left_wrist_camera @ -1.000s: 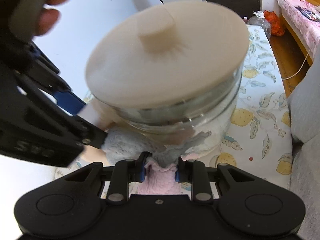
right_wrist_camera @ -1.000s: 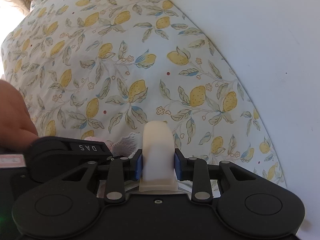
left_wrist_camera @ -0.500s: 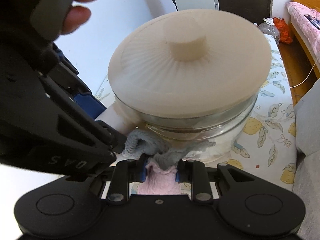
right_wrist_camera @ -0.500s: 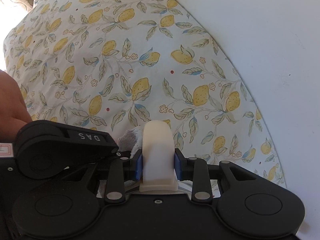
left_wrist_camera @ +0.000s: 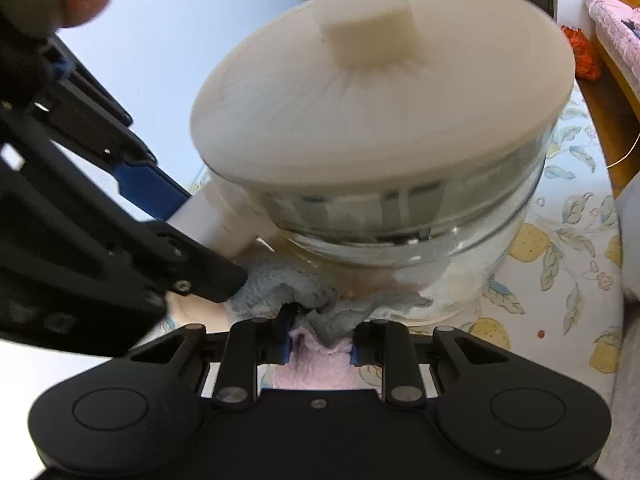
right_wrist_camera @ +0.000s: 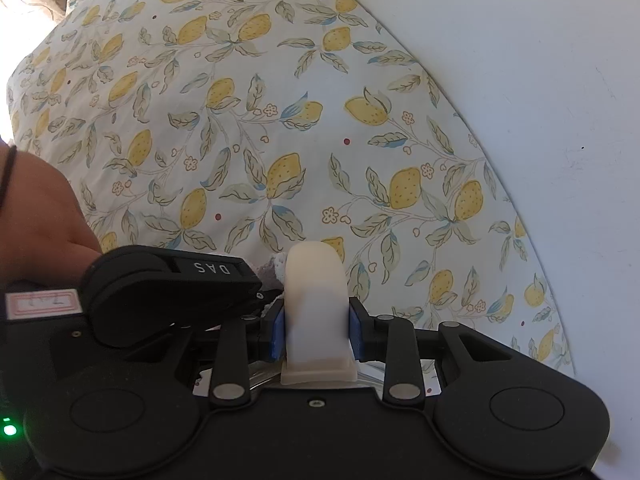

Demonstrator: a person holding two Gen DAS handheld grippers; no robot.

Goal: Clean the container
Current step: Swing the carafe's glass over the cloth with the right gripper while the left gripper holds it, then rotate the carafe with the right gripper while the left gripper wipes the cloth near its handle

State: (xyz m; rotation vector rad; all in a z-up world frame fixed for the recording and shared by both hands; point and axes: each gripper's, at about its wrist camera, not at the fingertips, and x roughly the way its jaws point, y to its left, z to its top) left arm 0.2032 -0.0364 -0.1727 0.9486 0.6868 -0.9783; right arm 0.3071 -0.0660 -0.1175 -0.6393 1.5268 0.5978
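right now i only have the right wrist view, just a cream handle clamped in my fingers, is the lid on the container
Observer: Yes. The left wrist view shows the cream lid sitting on the glass container.
Operator: what's the left gripper got
Observer: The left gripper is shut on a cloth, pink on one side and grey on the other.
Operator: is it on the glass
Observer: The grey part appears bunched against the container's lower wall, just below the handle. The frame is blurred.
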